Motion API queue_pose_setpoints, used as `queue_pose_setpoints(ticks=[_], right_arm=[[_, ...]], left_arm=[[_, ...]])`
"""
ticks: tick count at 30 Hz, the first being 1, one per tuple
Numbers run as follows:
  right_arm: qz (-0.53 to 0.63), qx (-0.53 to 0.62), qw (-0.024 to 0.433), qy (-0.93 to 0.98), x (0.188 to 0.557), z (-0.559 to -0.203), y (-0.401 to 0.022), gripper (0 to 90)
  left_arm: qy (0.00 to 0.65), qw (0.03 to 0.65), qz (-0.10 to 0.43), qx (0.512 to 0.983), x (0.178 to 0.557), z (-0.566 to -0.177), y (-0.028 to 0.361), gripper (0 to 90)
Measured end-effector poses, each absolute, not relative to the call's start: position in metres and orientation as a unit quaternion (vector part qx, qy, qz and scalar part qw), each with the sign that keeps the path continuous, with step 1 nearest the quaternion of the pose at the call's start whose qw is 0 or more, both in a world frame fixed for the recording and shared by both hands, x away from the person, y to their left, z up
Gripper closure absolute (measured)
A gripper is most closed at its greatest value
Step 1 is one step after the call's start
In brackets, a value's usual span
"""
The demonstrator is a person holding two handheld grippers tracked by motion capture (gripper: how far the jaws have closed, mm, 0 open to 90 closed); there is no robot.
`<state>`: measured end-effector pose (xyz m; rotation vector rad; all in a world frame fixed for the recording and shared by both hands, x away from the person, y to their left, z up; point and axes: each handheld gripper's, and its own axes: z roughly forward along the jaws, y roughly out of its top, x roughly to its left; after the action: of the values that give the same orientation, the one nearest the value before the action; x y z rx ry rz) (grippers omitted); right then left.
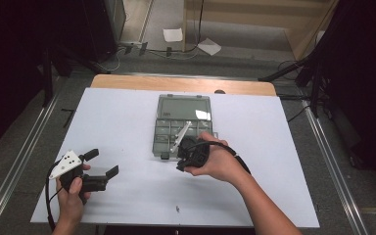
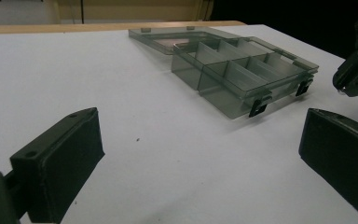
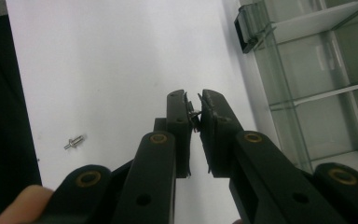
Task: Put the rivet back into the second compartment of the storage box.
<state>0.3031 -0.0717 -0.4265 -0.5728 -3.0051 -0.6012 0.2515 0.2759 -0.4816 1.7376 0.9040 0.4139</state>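
Right gripper (image 3: 194, 112) jaws nearly together, pinching a small metal pin (image 3: 195, 113) at the tips; pin barely visible between the pads. Held just off the near edge of the open clear compartment box (image 1: 182, 128), over the white table sheet (image 1: 122, 122), tips close to the box's black front latch (image 3: 244, 29). Second small metal pin (image 3: 74, 142) lying loose on the sheet, well apart from the jaws, near the table's front edge. Left gripper (image 1: 99, 164) jaws spread wide, nothing between them, resting low on the sheet at the left, aimed toward the box. Box lid (image 1: 183, 106) flat open behind the compartments.
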Motion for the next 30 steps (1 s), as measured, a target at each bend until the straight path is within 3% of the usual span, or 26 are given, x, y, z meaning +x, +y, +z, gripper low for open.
queue_pose_setpoints(ticks=[30], right_arm=[[-0.189,-0.191,0.011,-0.963,0.332,-0.414,-0.07,83.5]], left_arm=[[0.381,0.542,0.174,0.729,0.252,-0.482,0.278,0.0]])
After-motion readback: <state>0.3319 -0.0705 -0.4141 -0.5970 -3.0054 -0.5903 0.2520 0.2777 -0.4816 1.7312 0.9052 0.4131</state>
